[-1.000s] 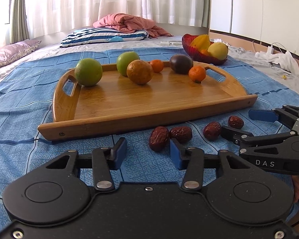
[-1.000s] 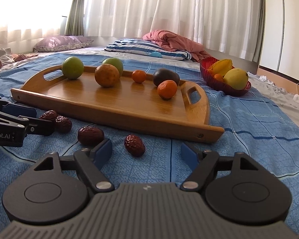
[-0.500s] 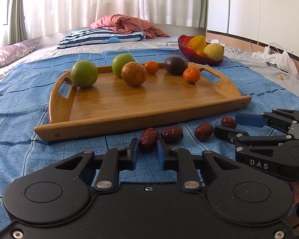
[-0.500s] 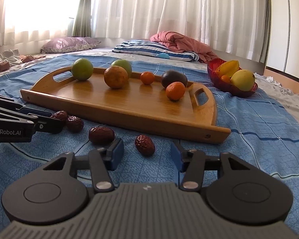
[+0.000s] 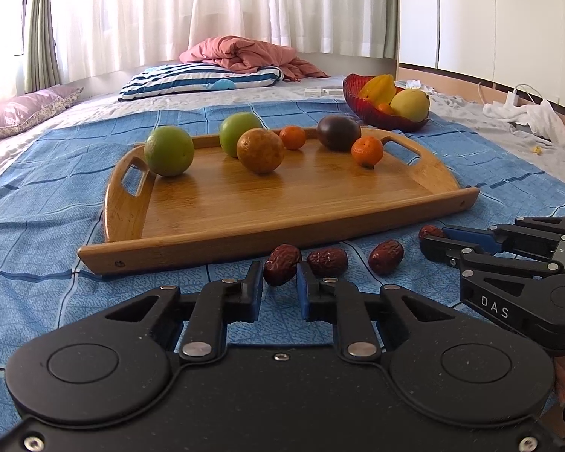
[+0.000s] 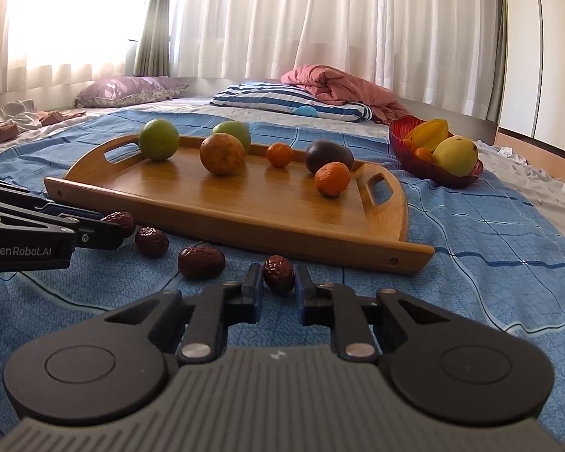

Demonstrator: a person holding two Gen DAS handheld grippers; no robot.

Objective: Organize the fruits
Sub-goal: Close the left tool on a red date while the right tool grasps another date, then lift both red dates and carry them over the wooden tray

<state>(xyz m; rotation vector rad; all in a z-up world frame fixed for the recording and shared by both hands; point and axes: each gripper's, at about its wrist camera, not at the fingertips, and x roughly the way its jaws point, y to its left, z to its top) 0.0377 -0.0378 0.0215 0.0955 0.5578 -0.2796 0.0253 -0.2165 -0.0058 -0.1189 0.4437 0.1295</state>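
Note:
Several red dates lie on the blue sheet in front of a wooden tray [image 5: 282, 203]. My left gripper [image 5: 280, 282] is shut on the leftmost date [image 5: 281, 259], low on the sheet. My right gripper [image 6: 278, 282] is shut on the rightmost date [image 6: 278, 268], also low on the sheet. Two more dates [image 5: 327, 261] [image 5: 385, 251] lie between them. The tray [image 6: 245, 207] carries two green fruits [image 5: 168, 150], a brown-orange fruit [image 5: 260, 150], two small oranges [image 5: 367, 150] and a dark purple fruit [image 5: 338, 132].
A red bowl [image 5: 373, 113] with yellow and orange fruit stands behind the tray's right end. Pillows and a pink blanket [image 5: 245, 54] lie at the back. White clothes and cables [image 5: 535, 116] lie at the right edge.
Both grippers have moved forward to the dates and closed from open, each onto one date.

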